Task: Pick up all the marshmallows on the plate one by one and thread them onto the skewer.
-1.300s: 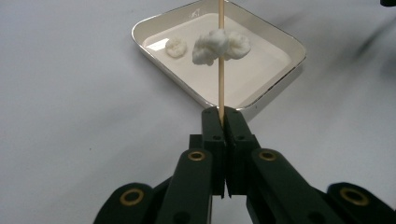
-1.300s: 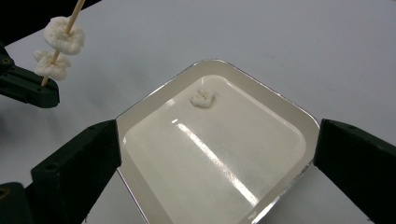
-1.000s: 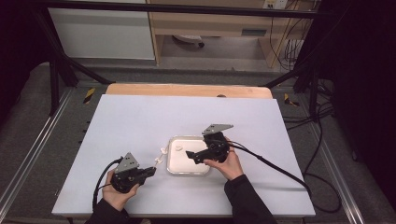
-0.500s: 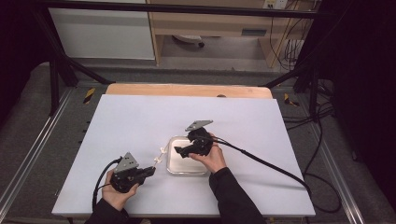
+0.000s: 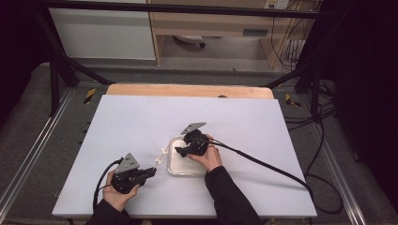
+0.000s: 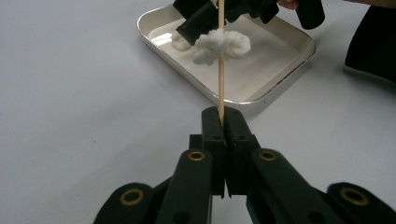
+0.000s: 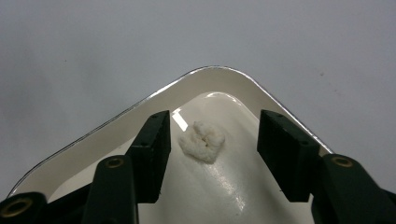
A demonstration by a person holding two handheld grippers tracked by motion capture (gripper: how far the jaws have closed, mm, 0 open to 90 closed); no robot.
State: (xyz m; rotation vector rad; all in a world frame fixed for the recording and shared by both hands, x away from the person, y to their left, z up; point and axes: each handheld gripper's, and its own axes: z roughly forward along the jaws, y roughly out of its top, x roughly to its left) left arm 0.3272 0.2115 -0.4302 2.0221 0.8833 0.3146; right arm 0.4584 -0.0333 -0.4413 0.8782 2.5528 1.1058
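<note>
No brand, label or readable writing on anything in view.

Left gripper sits near the table's front left corner, held low in the left hand, grey plate up, jaws pointing right toward the tray. Its jaws are pressed together on a thin wooden skewer. In the left gripper view the skewer runs straight up from the jaw tips, with a white fluffy lump threaded on it partway up; the lump hangs over the tray's near rim. In the high view two small white bits on the skewer show between the gripper and the tray's left edge.

Right gripper is over the tray, held by the right hand, forearm coming in from the front edge, sleeve dark. Jaws point left and down into the tray, cable trailing off toward the right edge. In the right gripper view its jaws stand wide apart, one either side of a second white lump lying on the tray floor near a rounded corner; jaws not touching it.

Tray is white, shallow, rounded corners, shiny rim, at table centre toward the front edge. Wooden strip along the far edge.
</note>
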